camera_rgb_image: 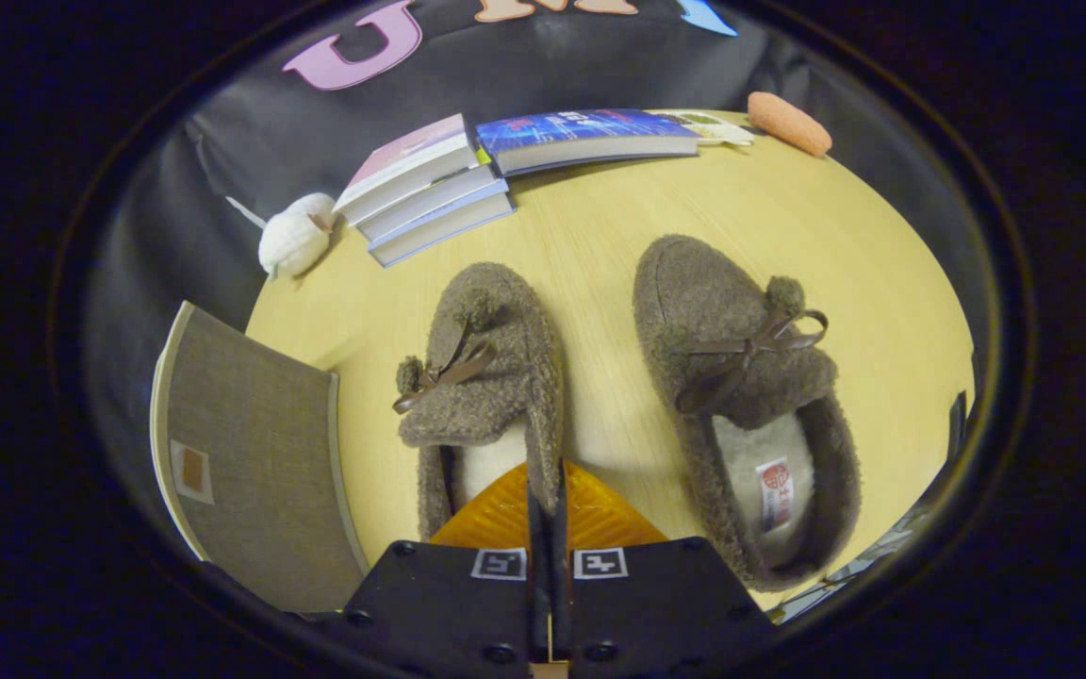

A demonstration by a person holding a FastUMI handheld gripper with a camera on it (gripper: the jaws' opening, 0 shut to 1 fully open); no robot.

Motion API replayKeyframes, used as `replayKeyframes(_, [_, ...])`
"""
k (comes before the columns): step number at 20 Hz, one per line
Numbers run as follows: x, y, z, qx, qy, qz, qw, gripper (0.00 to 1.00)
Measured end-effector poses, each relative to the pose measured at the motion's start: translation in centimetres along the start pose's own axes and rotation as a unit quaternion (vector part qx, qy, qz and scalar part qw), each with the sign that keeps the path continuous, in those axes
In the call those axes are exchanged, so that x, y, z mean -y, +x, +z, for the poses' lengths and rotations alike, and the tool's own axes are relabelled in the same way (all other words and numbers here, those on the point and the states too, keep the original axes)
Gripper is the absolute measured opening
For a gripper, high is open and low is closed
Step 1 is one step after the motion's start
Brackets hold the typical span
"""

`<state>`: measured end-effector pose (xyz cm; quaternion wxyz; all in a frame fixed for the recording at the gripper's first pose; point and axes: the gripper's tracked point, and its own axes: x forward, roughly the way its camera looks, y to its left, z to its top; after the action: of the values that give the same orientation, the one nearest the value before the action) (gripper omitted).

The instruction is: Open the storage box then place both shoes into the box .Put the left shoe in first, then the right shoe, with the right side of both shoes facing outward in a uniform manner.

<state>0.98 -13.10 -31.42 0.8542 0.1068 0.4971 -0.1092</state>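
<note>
2 shoes lie ahead; the gripper pinches the left shoe's collar.

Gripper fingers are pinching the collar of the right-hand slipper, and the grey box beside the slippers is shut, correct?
Not quite. In the gripper view the gripper pinches the collar of the left-hand slipper; the other slipper lies untouched. The grey box is indeed shut.

Pale wooden table against a black cloth wall

The light wood tabletop carries a stack of books and a single blue book along its far edge, a white plush toy beside the stack, an orange oblong object further along; black cloth hangs behind.
</note>
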Motion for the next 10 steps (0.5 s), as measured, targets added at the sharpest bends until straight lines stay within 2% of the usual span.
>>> replayKeyframes(5, [-0.9,-1.5,1.2,0.009,0.082,0.019,0.996,0.03])
replayKeyframes(7, [-2.1,-2.7,2.1,0.015,0.107,0.041,0.993,0.03])
replayKeyframes(10, [-4.4,-5.4,3.9,0.034,0.114,0.064,0.991,0.03])
